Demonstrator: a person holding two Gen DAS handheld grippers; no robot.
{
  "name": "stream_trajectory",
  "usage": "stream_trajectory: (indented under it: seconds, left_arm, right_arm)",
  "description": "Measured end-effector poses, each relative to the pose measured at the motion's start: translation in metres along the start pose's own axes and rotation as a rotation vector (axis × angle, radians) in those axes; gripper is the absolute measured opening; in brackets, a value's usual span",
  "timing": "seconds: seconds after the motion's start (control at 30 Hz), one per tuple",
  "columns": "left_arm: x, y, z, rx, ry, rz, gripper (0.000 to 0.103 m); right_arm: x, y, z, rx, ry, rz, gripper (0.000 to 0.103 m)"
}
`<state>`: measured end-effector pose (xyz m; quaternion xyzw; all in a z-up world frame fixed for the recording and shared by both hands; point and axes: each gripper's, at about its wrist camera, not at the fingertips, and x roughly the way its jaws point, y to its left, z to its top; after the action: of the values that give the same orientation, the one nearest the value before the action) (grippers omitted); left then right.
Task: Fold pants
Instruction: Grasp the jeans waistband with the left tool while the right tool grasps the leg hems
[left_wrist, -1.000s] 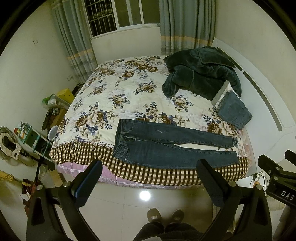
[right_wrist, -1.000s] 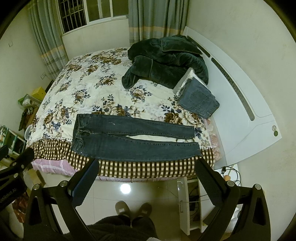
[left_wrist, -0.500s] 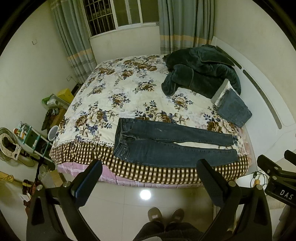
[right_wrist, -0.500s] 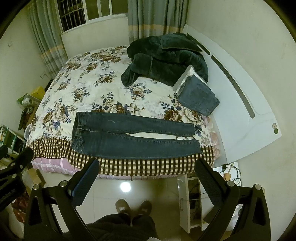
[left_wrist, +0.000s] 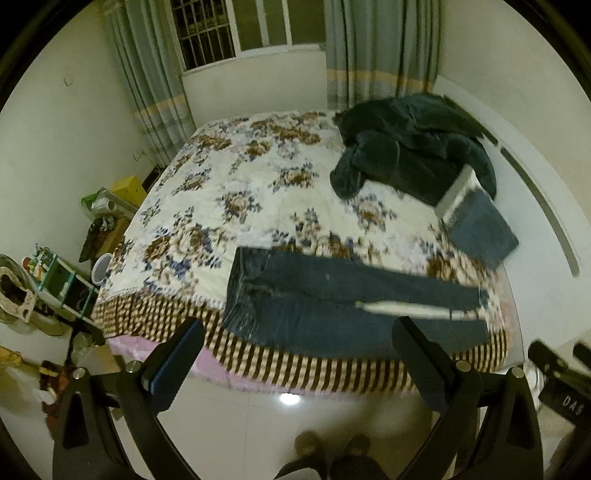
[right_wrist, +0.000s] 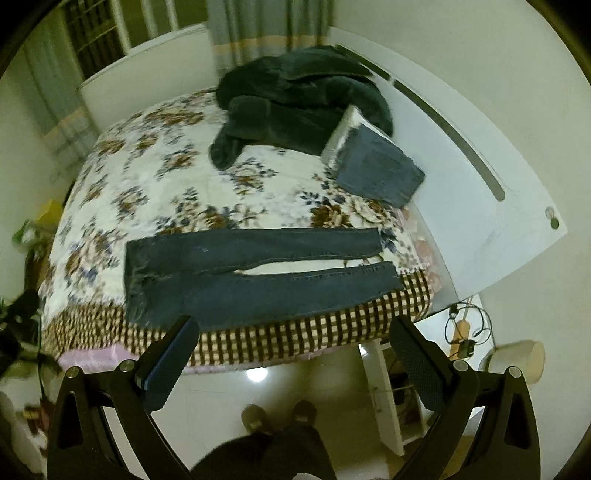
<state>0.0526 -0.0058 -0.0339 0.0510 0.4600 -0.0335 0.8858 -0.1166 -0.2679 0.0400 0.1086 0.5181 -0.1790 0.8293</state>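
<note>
Dark blue jeans (left_wrist: 332, 299) lie flat along the near edge of the bed, waist at the left, legs stretching right; they also show in the right wrist view (right_wrist: 240, 273). My left gripper (left_wrist: 295, 358) is open and empty, held above the floor in front of the bed. My right gripper (right_wrist: 291, 354) is open and empty too, also short of the bed edge. The right gripper's body shows at the left view's right edge (left_wrist: 561, 384).
The bed has a floral quilt (left_wrist: 258, 192) with a checked border. A dark green fleece jacket (left_wrist: 410, 147) and a folded pair of jeans (right_wrist: 380, 170) on a pillow lie by the white headboard (right_wrist: 480, 177). Cluttered shelves (left_wrist: 55, 273) stand left; a white nightstand (right_wrist: 384, 387) stands right. The person's feet (right_wrist: 280, 417) stand on the glossy floor.
Both grippers have moved closer to the bed, so the jeans look larger. The right wrist view has swung to the right. The jeans have not moved.
</note>
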Motion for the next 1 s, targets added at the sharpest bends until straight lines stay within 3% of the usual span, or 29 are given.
stream_trajectory:
  seconds: [0.1,0.33,0.5,0.67,0.77,1.0]
  left_arm:
    - [0.042,-0.007,0.019,-0.03,0.02,0.016,0.103]
    - [0.162,-0.053,0.063,-0.017,0.171,0.091,0.103]
    - [0.256,-0.082,0.082,-0.021,0.285,0.186,0.103]
    - [0.358,-0.091,0.092,-0.105,0.422,0.217,0.103]
    - [0.415,-0.091,0.091,-0.143,0.473,0.252,0.103]
    - [0.531,-0.084,0.076,-0.24,0.599,0.304,0.103]
  right_arm:
    - [0.045,-0.008,0.02,0.055,0.017,-0.033,0.103]
    - [0.192,-0.041,0.089,0.193,0.148,-0.042,0.103]
    - [0.318,-0.027,0.151,0.265,0.242,-0.038,0.103]
    - [0.437,-0.005,0.191,0.287,0.339,-0.036,0.103]
    - [0.512,0.001,0.202,0.312,0.393,-0.051,0.103]
    - [0.632,-0.007,0.183,0.426,0.522,-0.075,0.103]
